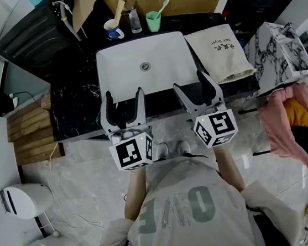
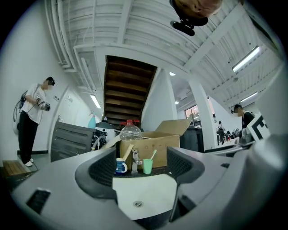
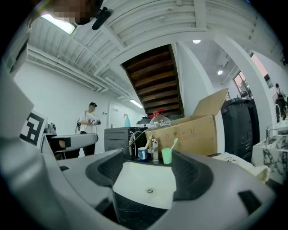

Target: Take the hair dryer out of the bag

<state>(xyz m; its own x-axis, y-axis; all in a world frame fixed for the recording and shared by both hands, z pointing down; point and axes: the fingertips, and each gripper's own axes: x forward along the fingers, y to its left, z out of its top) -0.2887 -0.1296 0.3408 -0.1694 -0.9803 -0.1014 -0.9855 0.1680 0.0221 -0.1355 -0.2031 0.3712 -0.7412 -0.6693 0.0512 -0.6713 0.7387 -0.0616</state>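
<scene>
Head view: left gripper [image 1: 123,95] and right gripper [image 1: 189,82] held side by side at the near edge of the white sink [image 1: 129,56], fingers of both spread wide, gripping nothing. Cream bag [image 1: 221,54] lying flat on the black counter [image 1: 75,96], just right of the sink, near the right gripper; hair dryer not visible.

Left gripper view: fingers [image 2: 101,170] wide apart, empty, framing sink, blue mug [image 2: 120,165] and green cup [image 2: 147,166] beyond.

Right gripper view: fingers [image 3: 193,173] wide, empty; bag at far right, outside them.
</scene>
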